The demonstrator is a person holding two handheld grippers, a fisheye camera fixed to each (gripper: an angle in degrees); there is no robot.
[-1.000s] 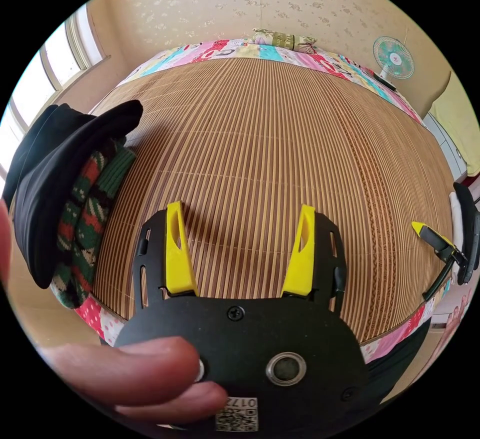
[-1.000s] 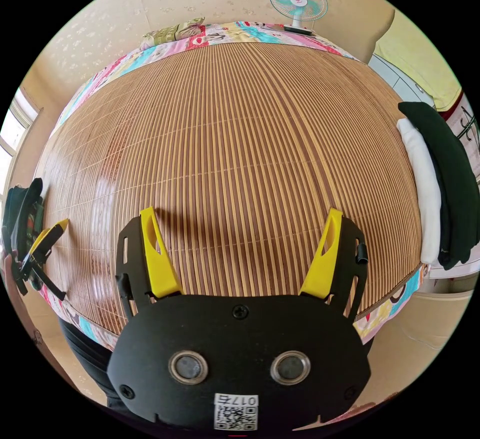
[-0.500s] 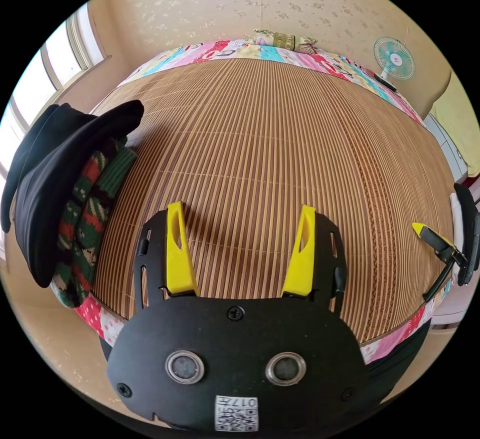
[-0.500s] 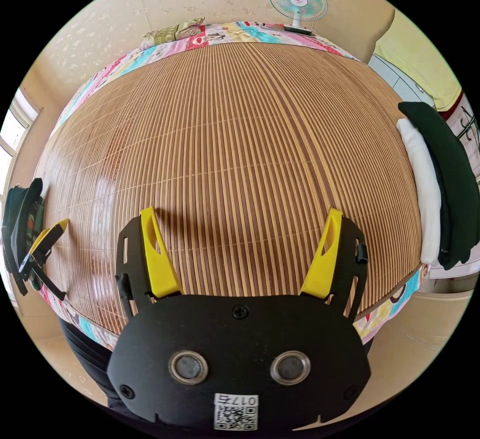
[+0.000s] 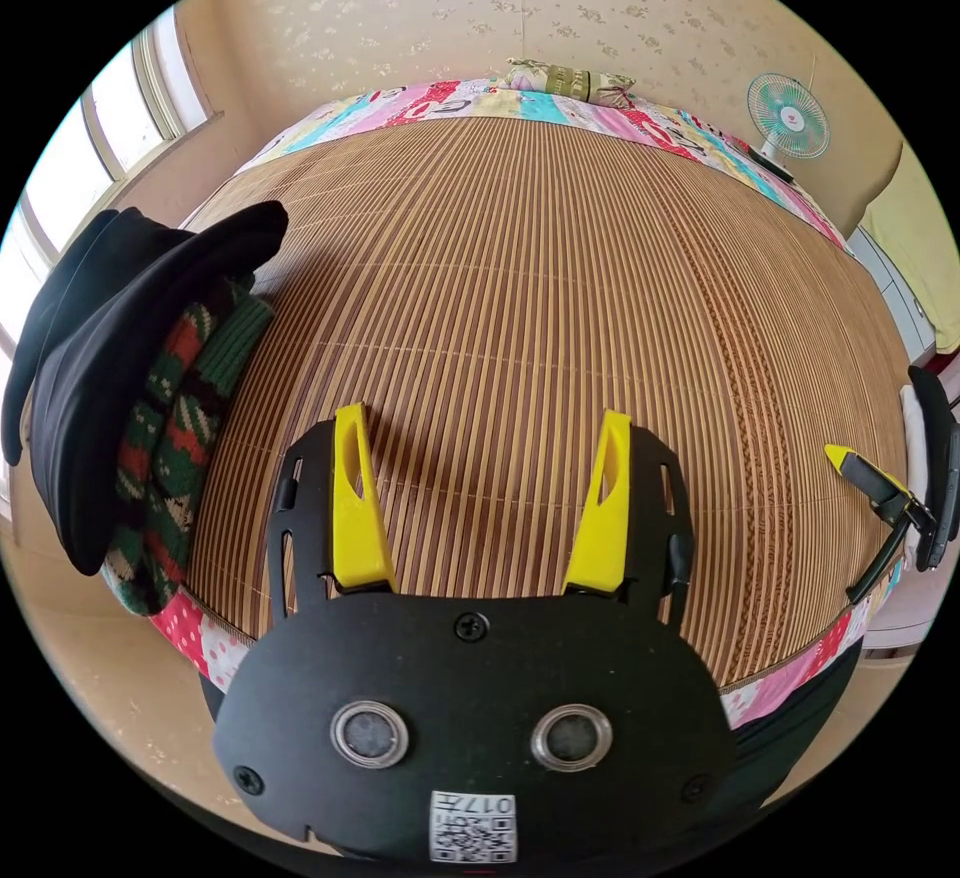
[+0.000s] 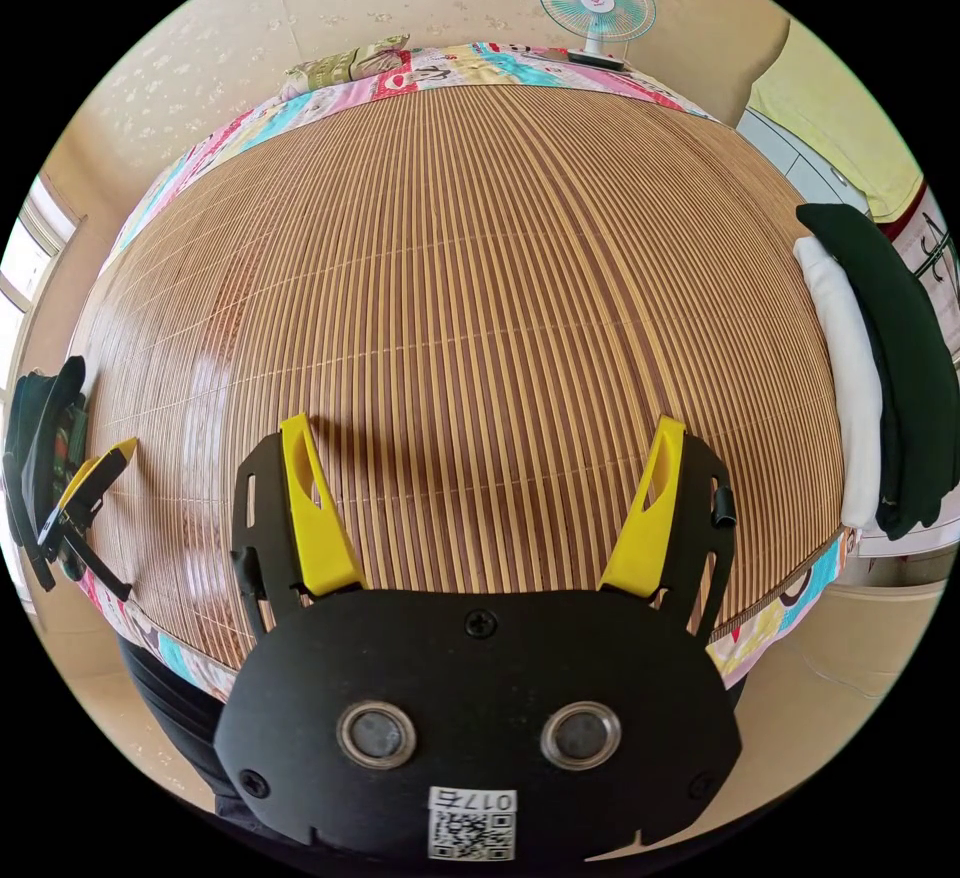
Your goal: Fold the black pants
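Left gripper and right gripper, each with yellow jaws spread wide and holding nothing, poised above the near edge of the bamboo mat that covers the bed. Black pants lie folded on top of a red-and-green knitted sweater at the mat's left edge, apart from both grippers. At the mat's right edge, a white garment under a dark garment; a table fan beyond the far corner.
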